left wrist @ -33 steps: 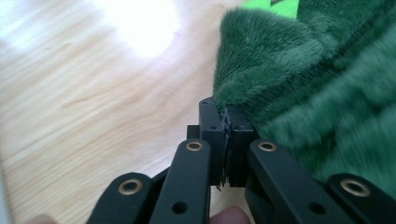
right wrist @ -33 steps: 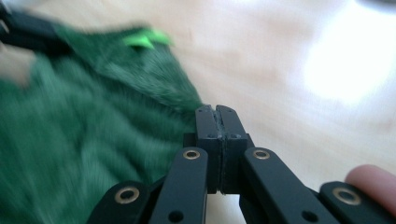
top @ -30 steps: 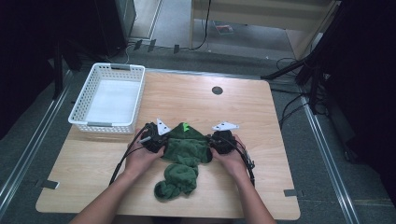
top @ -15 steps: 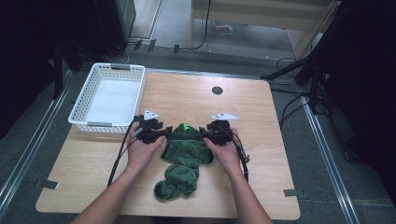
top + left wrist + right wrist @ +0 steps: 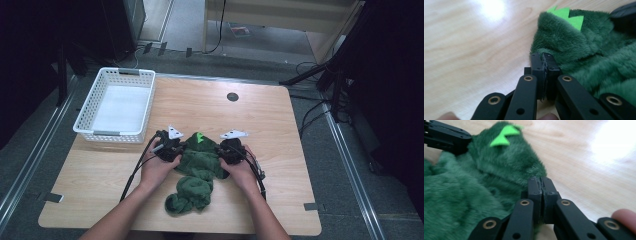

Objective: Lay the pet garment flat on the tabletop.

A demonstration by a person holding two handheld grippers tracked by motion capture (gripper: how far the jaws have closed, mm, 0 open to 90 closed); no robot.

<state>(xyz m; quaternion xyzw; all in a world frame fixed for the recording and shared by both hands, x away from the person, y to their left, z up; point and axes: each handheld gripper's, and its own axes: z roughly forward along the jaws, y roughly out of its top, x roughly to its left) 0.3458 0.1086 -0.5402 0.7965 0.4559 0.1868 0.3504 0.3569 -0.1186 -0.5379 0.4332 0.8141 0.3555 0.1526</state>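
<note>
**Both grippers pinching the far end of the green plush garment**

The person is leaning in over the wooden table (image 5: pixel 280 125), and the dark green fleece garment (image 5: pixel 197 167) is lying near the front edge, its long axis running away from the person: a bunched tail end nearest the body, the hooded end with the bright green felt spikes (image 5: pixel 199 136) farthest out. That far end is what everything is turning on, because both tools are sitting right at it, one on each side.

The left gripper (image 5: pixel 544 65) is showing its jaws pressed together, with the fleece edge right at the tips; it looks to be nipping a fold of fabric. The right gripper (image 5: pixel 541 187) is mirroring that, jaws closed hard against the opposite edge of the hood, apparently on a pinch of pile.

Neither hand is nearer; they are flanking the hood evenly, with the garment trailing back between the forearms. The white plastic basket (image 5: pixel 85 125) is standing well apart, at the far left of the table.
</note>
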